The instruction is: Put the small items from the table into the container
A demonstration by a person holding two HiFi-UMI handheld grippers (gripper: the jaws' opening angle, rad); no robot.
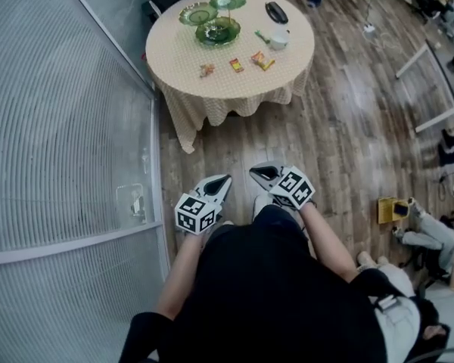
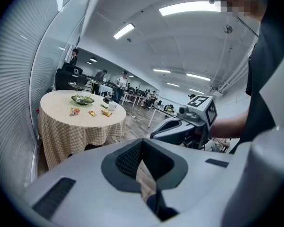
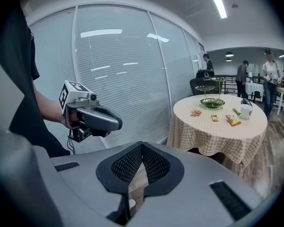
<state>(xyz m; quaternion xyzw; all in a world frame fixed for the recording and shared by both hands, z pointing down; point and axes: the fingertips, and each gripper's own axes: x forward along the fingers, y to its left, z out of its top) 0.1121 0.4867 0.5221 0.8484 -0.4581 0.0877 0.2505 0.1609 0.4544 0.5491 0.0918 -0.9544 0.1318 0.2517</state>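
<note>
Holding left gripper (image 1: 222, 181) and right gripper (image 1: 257, 172) side by side, jaws together, both empty, the person faces the round table (image 1: 183, 60) at 12 o'clock. Three snack packets (image 1: 236, 65) lie on it, with green dishes (image 1: 218, 32) just beyond.

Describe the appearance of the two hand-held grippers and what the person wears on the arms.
Both the left gripper and the right gripper have light grey, wedge-shaped bodies with black, dimpled jaw pads. Each carries a white cube printed with black square markers. A thin black cable hangs beneath the left one. The person wears a black short-sleeved top; the forearms are uncovered.
</note>
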